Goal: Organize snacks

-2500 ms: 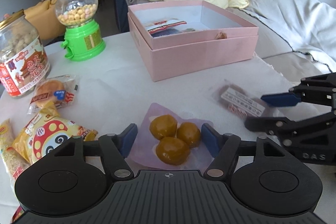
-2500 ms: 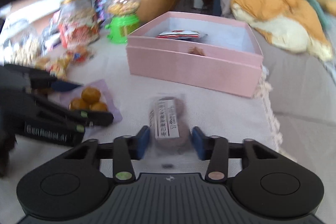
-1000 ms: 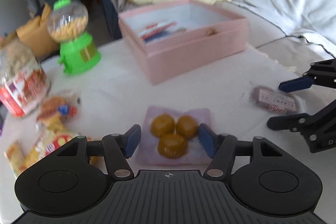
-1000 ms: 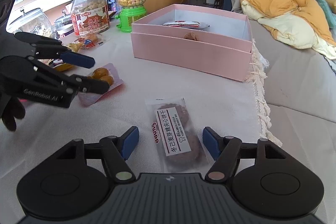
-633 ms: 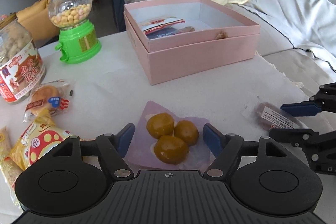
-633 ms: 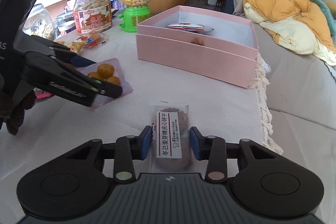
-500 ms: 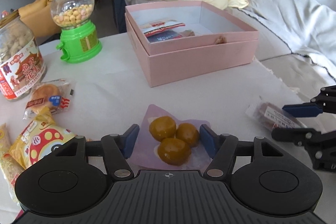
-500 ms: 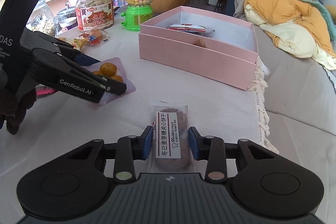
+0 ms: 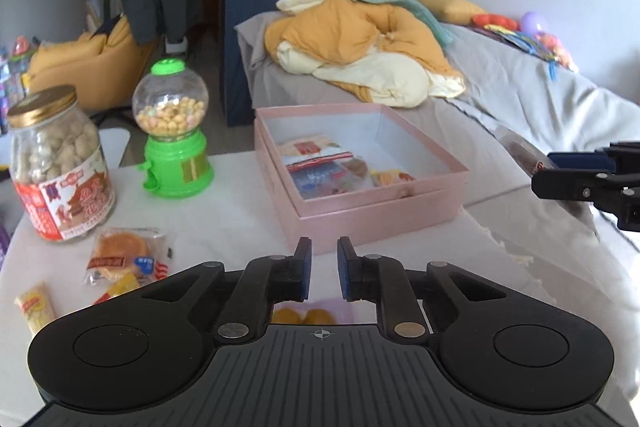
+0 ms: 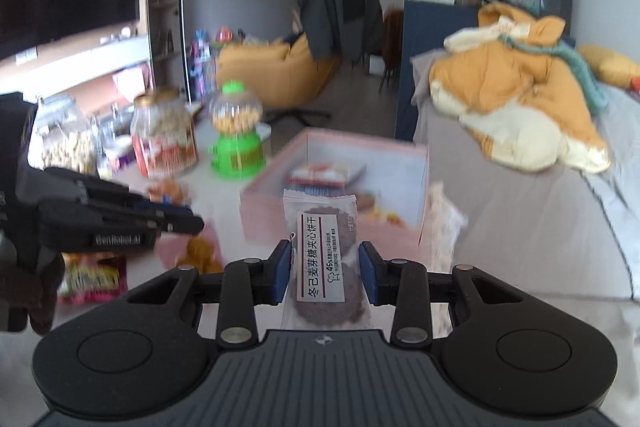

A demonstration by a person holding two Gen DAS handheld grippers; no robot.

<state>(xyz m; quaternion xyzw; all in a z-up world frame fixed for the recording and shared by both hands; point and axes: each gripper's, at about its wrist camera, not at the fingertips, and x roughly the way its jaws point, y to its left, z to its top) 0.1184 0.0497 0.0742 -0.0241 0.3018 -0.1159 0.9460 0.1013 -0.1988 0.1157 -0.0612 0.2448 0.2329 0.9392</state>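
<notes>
My right gripper [image 10: 323, 275] is shut on a clear packet of brown cookies [image 10: 326, 255] and holds it in the air in front of the open pink box [image 10: 340, 195]. In the left wrist view it shows at the right [image 9: 538, 171] with the packet [image 9: 524, 155]. My left gripper [image 9: 323, 271] has its jaws nearly closed with a narrow gap and nothing between the pads. The pink packet of yellow pastries [image 9: 308, 315] lies under it, mostly hidden. The pink box [image 9: 400, 211] holds several snack packets.
A green candy dispenser [image 9: 174, 147], a peanut jar [image 9: 60, 167], a wrapped bun [image 9: 124, 255] and other snack packets [image 9: 36, 307] sit at the left of the white table. A sofa with an orange duvet [image 9: 360, 43] is behind the box.
My right gripper lifted the cookie packet off the table and moved it toward the box. My left gripper rose above the pastry packet and its jaws closed to a narrow gap.
</notes>
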